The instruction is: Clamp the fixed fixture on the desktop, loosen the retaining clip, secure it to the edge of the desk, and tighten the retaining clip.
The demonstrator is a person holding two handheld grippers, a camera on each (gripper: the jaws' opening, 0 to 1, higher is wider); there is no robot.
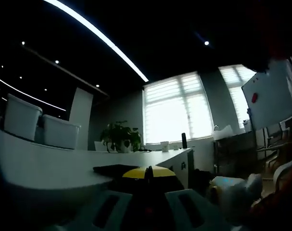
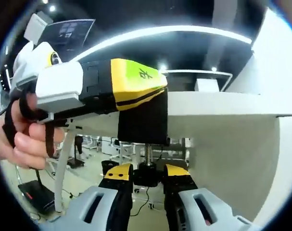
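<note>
A yellow-and-black clamp fixture [image 2: 136, 82] sits over the edge of the white desk [image 2: 222, 108], its black body hanging below the edge. My left gripper [image 2: 95, 89], held by a hand [image 2: 28, 139], is shut on the fixture's upper part. In the left gripper view the fixture's yellow top [image 1: 148, 172] lies between my left gripper's [image 1: 146, 195] white jaws at the desk's [image 1: 44, 168] rim. Under the desk a threaded screw [image 2: 147, 153] ends in a black knob [image 2: 148, 174]. My right gripper [image 2: 148, 177], with yellow-black tips, is shut on that knob.
A potted plant [image 1: 120, 137] and small items stand at the desk's far end before bright windows [image 1: 177, 113]. White chair backs [image 1: 40, 125] line the left side. A whiteboard [image 1: 268, 98] stands on the right. Office chairs [image 2: 119, 149] and cables are on the floor below.
</note>
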